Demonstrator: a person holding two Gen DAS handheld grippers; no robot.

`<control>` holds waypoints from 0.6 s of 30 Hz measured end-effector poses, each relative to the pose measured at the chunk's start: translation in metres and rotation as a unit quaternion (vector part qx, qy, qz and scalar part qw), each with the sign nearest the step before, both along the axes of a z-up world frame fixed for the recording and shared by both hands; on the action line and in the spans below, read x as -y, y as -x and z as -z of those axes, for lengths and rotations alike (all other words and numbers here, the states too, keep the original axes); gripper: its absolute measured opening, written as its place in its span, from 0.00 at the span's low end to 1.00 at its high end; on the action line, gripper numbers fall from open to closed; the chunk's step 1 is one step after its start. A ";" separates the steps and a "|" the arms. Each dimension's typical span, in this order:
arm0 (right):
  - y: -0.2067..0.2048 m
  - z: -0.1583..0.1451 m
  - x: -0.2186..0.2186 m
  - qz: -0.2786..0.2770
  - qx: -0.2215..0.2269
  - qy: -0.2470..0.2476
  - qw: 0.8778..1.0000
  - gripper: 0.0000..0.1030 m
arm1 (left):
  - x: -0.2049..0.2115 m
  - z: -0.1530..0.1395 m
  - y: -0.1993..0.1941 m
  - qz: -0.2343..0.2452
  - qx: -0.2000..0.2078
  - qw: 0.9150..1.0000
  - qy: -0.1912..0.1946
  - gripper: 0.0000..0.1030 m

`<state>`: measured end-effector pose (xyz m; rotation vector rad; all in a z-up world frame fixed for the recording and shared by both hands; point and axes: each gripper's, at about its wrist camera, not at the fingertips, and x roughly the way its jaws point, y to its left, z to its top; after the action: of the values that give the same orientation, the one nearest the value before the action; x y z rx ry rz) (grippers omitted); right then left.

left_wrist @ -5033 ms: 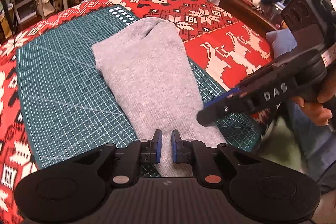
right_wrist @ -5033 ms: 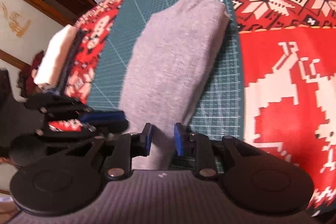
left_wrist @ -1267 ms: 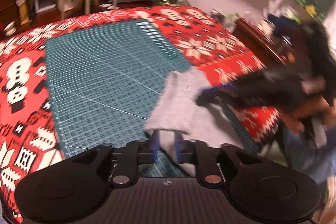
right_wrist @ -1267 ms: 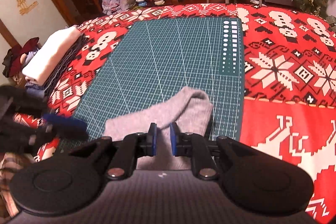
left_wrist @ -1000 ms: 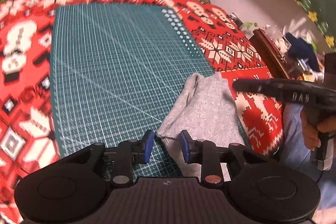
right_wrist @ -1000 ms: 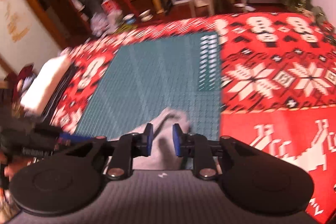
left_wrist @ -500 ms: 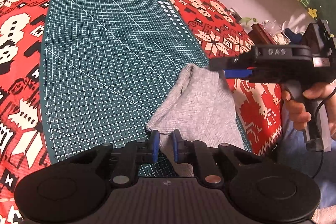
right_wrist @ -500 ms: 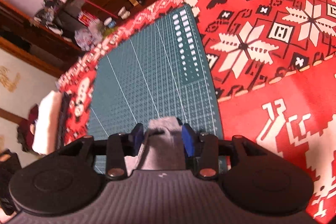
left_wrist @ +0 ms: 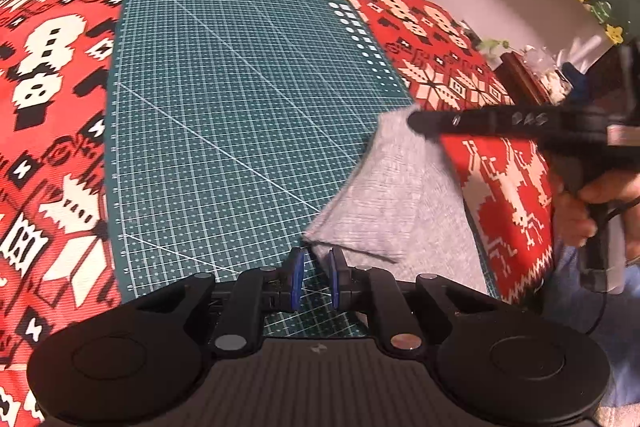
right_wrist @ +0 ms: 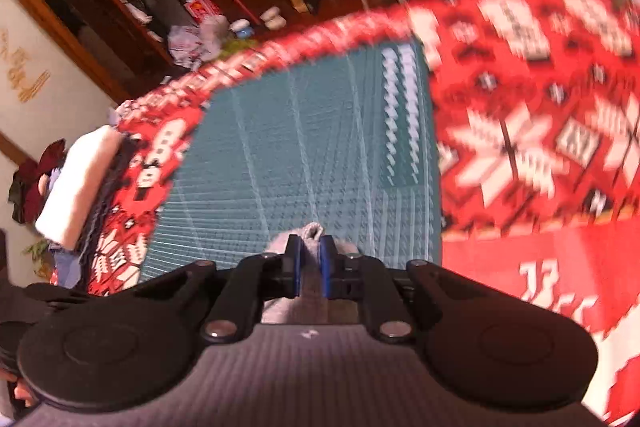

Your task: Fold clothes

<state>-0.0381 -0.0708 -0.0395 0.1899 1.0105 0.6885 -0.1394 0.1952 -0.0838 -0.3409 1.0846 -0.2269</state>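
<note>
Warm, fairly dim indoor light is cast over both views. Straight lines are bent by fisheye distortion near the edges. The right wrist view is heavily smeared by motion blur; the left is sharper.

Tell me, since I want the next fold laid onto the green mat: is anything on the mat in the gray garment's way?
Nothing visible. The green mat is bare ahead of the gray garment, which the right gripper pinches at its far end.
</note>
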 end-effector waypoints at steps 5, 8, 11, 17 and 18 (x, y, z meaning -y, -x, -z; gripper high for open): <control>0.000 0.003 0.010 0.007 -0.006 -0.001 1.000 0.29 | -0.001 -0.016 0.001 0.011 0.026 1.000 0.003 0.11; -0.001 0.004 0.017 0.012 -0.010 -0.002 1.000 0.29 | 0.003 -0.030 0.002 0.021 0.054 0.998 0.009 0.11; 0.016 0.009 0.021 0.003 -0.024 0.002 1.000 0.30 | 0.014 -0.033 0.001 0.038 0.065 0.997 0.001 0.11; 0.056 0.021 0.029 -0.020 -0.058 0.011 0.998 0.29 | 0.041 -0.026 0.003 0.079 0.065 0.994 -0.030 0.10; 0.063 0.023 0.031 -0.024 -0.064 0.013 0.998 0.29 | 0.045 -0.025 0.003 0.086 0.065 0.994 -0.035 0.10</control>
<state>-0.1006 -0.1014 -0.0627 0.1897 1.1485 0.7135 -0.1427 0.1499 -0.0586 -0.1674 0.9911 -0.3586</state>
